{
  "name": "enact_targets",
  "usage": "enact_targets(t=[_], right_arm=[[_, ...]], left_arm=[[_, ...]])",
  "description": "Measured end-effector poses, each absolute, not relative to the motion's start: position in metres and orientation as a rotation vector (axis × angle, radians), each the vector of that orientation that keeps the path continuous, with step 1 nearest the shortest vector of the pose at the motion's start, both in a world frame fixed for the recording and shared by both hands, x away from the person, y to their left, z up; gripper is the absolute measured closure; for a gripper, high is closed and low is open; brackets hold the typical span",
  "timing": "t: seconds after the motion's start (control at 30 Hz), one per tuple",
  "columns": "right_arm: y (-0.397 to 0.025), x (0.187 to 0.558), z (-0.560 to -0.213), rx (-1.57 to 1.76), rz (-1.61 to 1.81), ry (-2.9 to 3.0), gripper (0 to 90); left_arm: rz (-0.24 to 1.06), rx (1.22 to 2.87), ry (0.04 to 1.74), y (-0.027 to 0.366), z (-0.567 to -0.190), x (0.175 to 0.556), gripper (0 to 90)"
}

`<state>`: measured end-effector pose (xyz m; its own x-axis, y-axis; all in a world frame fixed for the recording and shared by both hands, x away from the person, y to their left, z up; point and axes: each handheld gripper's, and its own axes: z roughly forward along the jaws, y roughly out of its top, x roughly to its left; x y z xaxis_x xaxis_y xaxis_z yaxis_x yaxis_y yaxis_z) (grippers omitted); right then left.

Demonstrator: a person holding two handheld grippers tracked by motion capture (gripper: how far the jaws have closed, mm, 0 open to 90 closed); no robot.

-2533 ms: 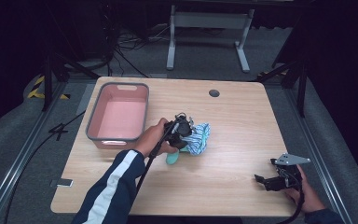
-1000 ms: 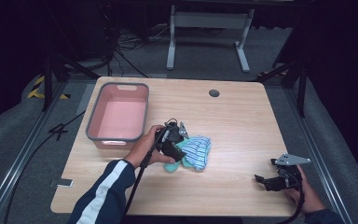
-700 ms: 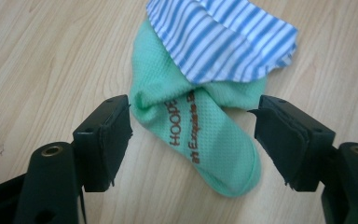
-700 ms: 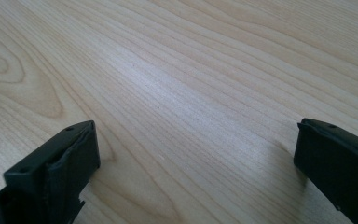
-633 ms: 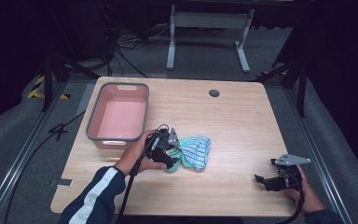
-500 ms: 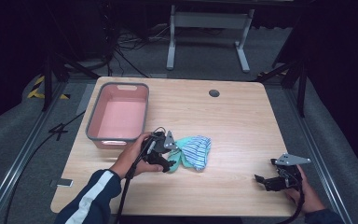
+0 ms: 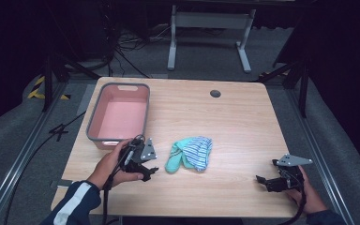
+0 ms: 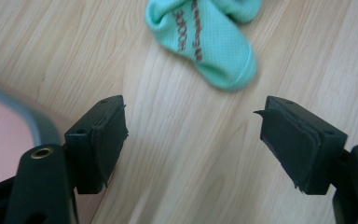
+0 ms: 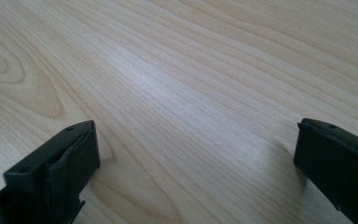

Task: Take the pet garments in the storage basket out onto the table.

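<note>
A light wooden worktop (image 7: 243, 122) has a pink tub (image 7: 120, 117) with a grey rim on its far left part. The tub looks empty inside.

Near the middle of the worktop lie some socks (image 7: 190, 153) in a small heap. One sock is mint green (image 7: 173, 159) and it has dark letters on it, seen in the left gripper view (image 8: 200, 39). A sock with blue and white stripes (image 7: 200, 151) lies on the right side of the heap, touching the green one.

The left gripper (image 7: 146, 169) is held in a hand (image 7: 110, 164) at the near left of the worktop, just near the tub's near corner. It is just left of the socks and does not touch them. Its fingers (image 8: 100, 142) are wide apart with nothing between them. In the left gripper view the green sock lies a little past the fingers, and the tub's rim (image 8: 37, 126) shows at the left edge.

The right gripper (image 7: 265, 180) is held in the other hand (image 7: 309, 197) at the near right corner of the worktop, well apart from the socks. Its fingers (image 9: 60, 168) are also wide apart, with bare wood between them.

A small dark round hole (image 7: 215, 93) sits near the far edge of the worktop.
</note>
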<state>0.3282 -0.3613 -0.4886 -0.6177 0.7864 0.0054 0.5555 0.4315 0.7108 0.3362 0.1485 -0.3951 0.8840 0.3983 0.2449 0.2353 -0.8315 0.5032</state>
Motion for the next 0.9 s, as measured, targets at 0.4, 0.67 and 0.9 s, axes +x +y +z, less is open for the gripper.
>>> enact_targets(t=[0.4,0.67,0.9], right_arm=[[-0.361,0.328,-0.489,1.152,0.990,2.362,0.5],[-0.361,0.328,-0.489,1.151,0.990,2.362,0.5],[-0.361,0.328,-0.489,1.151,0.990,2.363,0.5]], left_arm=[[0.522,2.529,0.570,0.204,-0.411,0.318,24.3],[0.495,2.502,0.643,0.237,-0.426,0.314,22.2],[0.459,2.462,0.709,0.258,-0.441,0.314,21.3]])
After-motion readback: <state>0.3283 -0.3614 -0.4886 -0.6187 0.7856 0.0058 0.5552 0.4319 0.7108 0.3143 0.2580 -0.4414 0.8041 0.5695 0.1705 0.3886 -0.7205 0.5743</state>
